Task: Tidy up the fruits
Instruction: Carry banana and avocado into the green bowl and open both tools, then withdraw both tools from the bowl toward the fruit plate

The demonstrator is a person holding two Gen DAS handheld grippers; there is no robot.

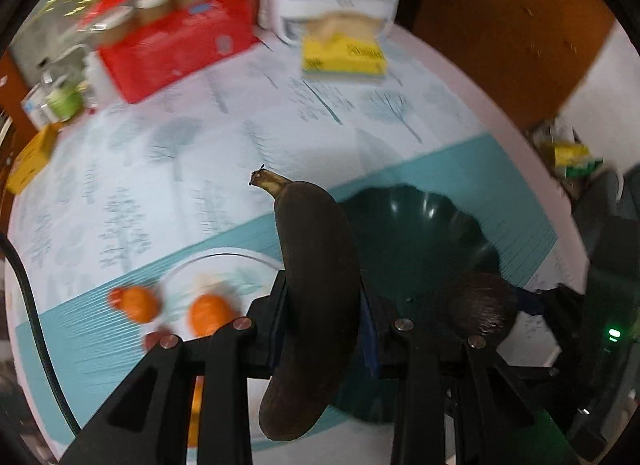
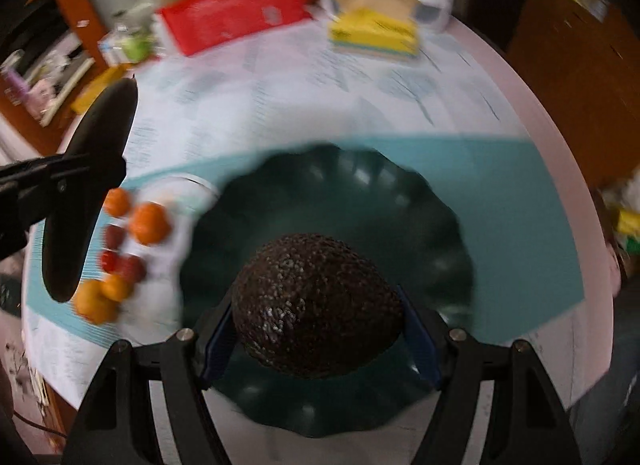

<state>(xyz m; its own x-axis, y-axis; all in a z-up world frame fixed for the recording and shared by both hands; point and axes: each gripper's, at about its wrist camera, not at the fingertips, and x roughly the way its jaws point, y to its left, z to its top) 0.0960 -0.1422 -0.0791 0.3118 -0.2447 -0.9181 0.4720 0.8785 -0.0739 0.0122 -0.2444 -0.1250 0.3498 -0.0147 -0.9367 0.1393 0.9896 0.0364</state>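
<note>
below, the left gripper (image 1: 324,317) clamps a blackened banana (image 1: 316,305) at mid-length, stem pointing away from it. the right gripper (image 2: 320,341) squeezes a dark avocado (image 2: 316,305) between wide-set blue pads, right over a dark green bowl (image 2: 400,205). left of that bowl a white plate (image 2: 168,261) holds oranges (image 2: 149,223) and red fruit. beyond both, a red box (image 1: 180,53) and yellow tissue pack (image 1: 344,55) sit well apart.
</note>
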